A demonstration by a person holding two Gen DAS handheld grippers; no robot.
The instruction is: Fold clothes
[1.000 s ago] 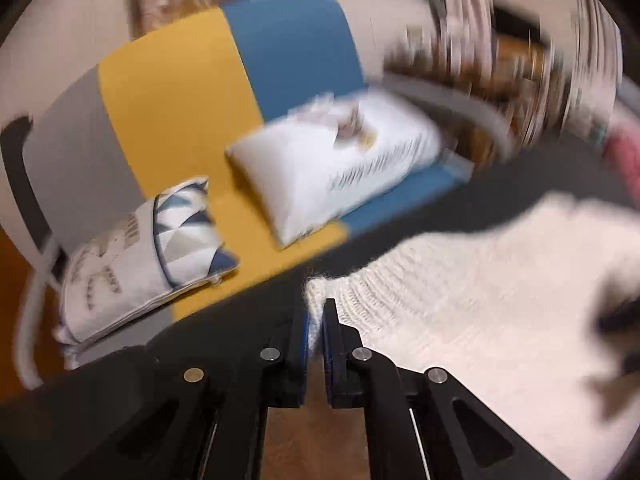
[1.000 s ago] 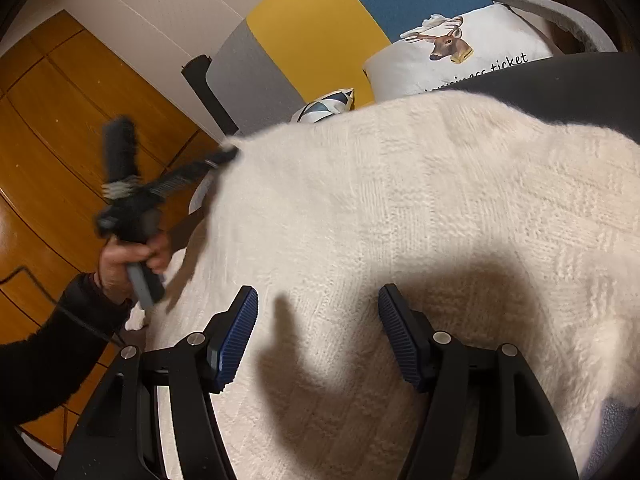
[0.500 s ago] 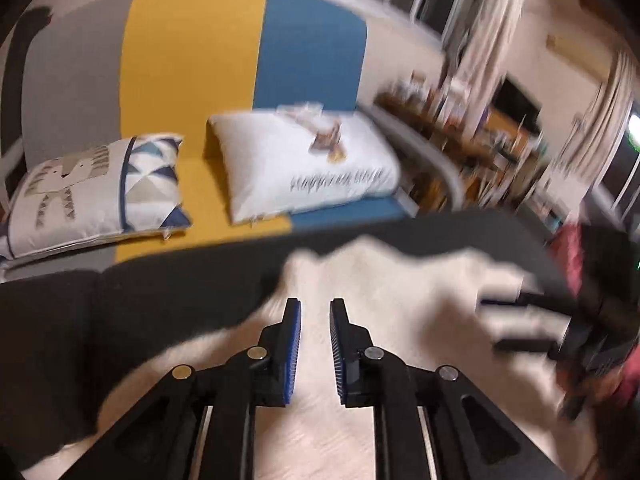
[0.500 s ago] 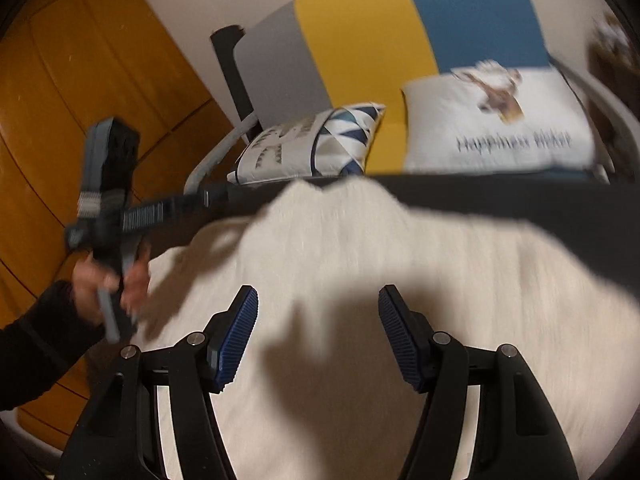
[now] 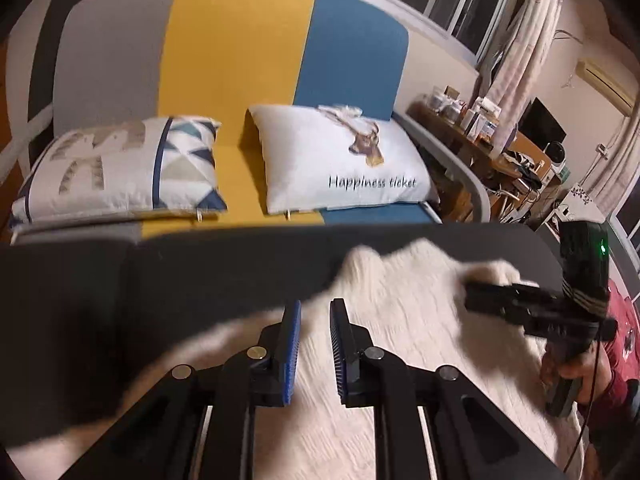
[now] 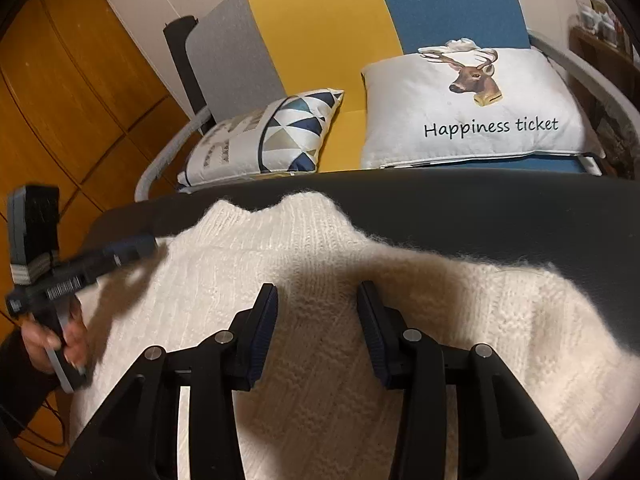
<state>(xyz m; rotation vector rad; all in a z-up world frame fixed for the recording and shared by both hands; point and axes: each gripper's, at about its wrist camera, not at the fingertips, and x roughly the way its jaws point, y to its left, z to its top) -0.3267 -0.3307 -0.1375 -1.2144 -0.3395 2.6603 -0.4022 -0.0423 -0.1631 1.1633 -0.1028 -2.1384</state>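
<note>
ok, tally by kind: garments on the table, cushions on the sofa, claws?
White knitted sweater on the dark table: 1
Cushions: 2, a white deer-print cushion and a triangle-patterned cushion
Claws: 2, left claw, right claw
Total: 5

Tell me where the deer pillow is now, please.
In the right wrist view the deer pillow lies upper right on the sofa, beside the triangle-patterned pillow, beyond the white sweater.

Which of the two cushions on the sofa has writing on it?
The white cushion on the blue section, with a deer's head above the words "Happiness ticket". The other cushion has blue and grey triangles and no legible words.
</note>
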